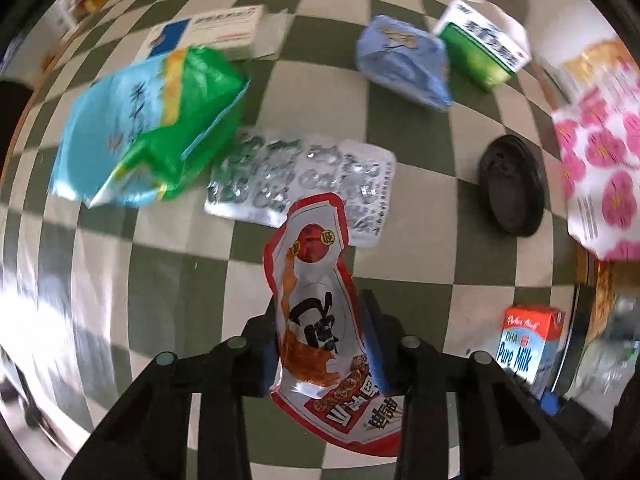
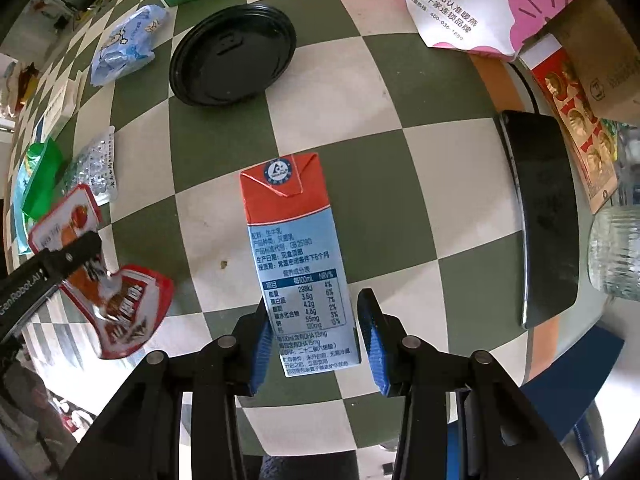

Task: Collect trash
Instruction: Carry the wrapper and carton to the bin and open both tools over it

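Two tongs worked over the checkered bench [image 2: 440, 168]. Right tongs [image 2: 316, 340] pinched a milk carton [image 2: 296, 264] above the bench. Left tongs [image 1: 320, 344] pinched a red snack wrapper [image 1: 316, 300], lifted beside the blister packs [image 1: 304, 176].

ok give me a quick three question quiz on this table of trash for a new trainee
1. True or false: the left gripper holds the red snack wrapper.
2. Multiple choice: what sits between the fingers of the right gripper? A) the black lid B) the milk carton C) the blue wrapper
3. Fill in: the tablecloth has a green and white ____ pattern.

Key
1. True. The wrapper is pinched between the blue pads.
2. B. The milk carton lies between them, while the black lid and the blue wrapper lie further off.
3. Checked.
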### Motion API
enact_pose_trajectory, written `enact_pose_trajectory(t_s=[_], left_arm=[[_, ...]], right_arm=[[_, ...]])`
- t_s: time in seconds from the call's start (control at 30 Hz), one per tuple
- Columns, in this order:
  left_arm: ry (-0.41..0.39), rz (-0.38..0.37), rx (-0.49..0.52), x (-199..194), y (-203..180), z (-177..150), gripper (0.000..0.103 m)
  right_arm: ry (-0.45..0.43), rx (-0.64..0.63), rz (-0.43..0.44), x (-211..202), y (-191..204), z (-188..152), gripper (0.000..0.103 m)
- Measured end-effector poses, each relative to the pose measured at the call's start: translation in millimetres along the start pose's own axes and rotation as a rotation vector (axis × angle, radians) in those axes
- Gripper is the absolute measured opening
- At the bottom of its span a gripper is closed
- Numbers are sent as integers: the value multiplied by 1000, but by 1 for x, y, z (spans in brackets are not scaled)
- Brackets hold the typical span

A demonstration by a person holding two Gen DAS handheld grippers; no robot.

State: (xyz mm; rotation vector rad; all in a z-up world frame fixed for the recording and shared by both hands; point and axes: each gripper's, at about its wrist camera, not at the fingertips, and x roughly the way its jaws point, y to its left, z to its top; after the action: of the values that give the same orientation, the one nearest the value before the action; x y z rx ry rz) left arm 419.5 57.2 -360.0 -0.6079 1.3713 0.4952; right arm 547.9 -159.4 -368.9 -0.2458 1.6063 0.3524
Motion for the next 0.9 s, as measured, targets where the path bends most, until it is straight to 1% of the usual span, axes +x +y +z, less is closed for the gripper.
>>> enact_pose_trajectory(t_s=[0.03,0.07,0.1,0.13,0.17,0.2,0.27,0.37,0.4,0.43,0.53,0.63,0.67,0.7,0.77,0.87,0.9], left_arm=[[29,-18,22,4,-1,0,36],[66,-28,38,10,-2,-2,46],[75,-28,48,13,-2,-4,46],[56,-16,74,11,-3,-8,45],[50,3,102,11,-7,-11,43],[40,9,107,13,-17,-16,39],[29,10,89,9,-19,-18,35],[6,6,83,-8,-9,-22,30],[-4,14,92,-7,-23,-27,29],[-15,24,99,-12,-22,-26,29],[-41,32,119,-35,-6,-31,27],[-55,34,125,-50,7,-39,27],[-58,31,122,-56,11,-41,27],[-62,29,117,-55,15,-38,26],[-77,24,111,-62,24,-40,26],[-112,15,102,-78,36,-42,25],[-121,12,99,-77,32,-41,25]], right_arm=[[2,-1,-2,3,2,0,42],[5,-2,-4,7,8,-2,42],[9,-2,-8,11,12,-2,42],[16,-2,-14,15,14,-1,41],[5,-6,-23,18,26,-3,38],[-1,-22,-43,20,31,-1,38],[-14,-33,-42,20,35,-1,36],[-26,-39,-39,19,37,-2,36],[-34,-40,-40,18,36,-4,36],[-43,-38,-36,16,34,-6,36],[-63,-37,-23,9,34,-9,36],[-83,-38,-1,-2,35,-14,36],[-88,-39,6,-10,32,-21,36],[-92,-40,15,-16,26,-25,36],[-103,-47,33,-23,27,-31,36],[-115,-53,60,-41,17,-39,36],[-120,-54,69,-44,19,-42,36]])
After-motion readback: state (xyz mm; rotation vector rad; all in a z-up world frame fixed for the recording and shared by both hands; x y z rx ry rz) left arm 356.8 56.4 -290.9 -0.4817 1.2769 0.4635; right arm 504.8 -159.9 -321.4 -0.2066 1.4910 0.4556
